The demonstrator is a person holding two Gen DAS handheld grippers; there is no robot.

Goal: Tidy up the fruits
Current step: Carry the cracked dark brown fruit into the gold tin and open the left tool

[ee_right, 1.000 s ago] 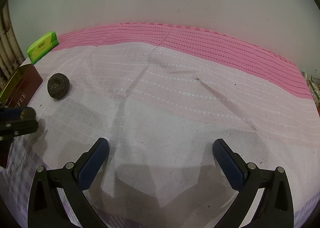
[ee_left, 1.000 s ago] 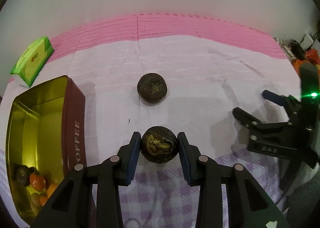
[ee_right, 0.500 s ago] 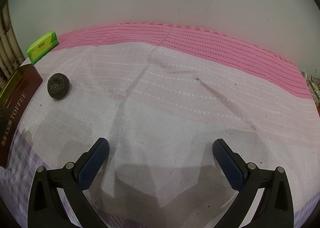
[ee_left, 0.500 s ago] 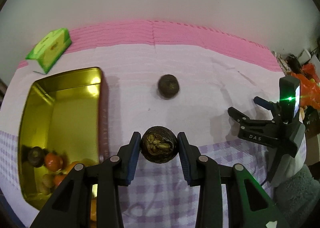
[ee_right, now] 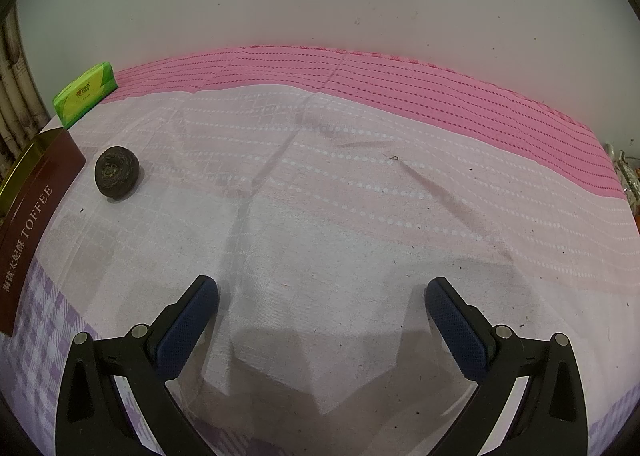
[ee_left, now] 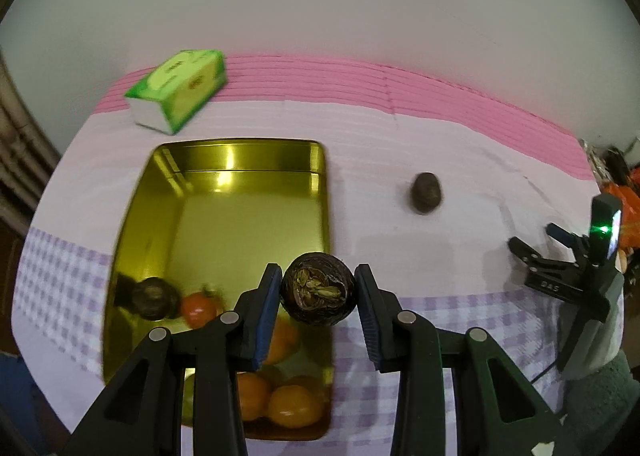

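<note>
My left gripper [ee_left: 318,294] is shut on a dark brown round fruit [ee_left: 318,292] and holds it in the air above the right rim of the open gold tin [ee_left: 224,159]. The tin holds another dark fruit [ee_left: 154,298] and several orange fruits [ee_left: 294,406] at its near end. A second dark fruit [ee_left: 426,191] lies on the cloth to the right of the tin; it also shows in the right wrist view [ee_right: 117,171]. My right gripper [ee_right: 322,320] is open and empty low over the cloth; it shows at the right of the left wrist view [ee_left: 536,244].
A green tissue pack [ee_left: 180,89] lies behind the tin near the wall. The tin's brown side reads TOFFEE [ee_right: 36,215]. The table has a pink, white and purple checked cloth [ee_right: 360,215]. Clutter stands past the table's right edge [ee_left: 616,175].
My left gripper has carried the held fruit up and to the left, from beside the tin to above its right rim. The right gripper has stayed still.
</note>
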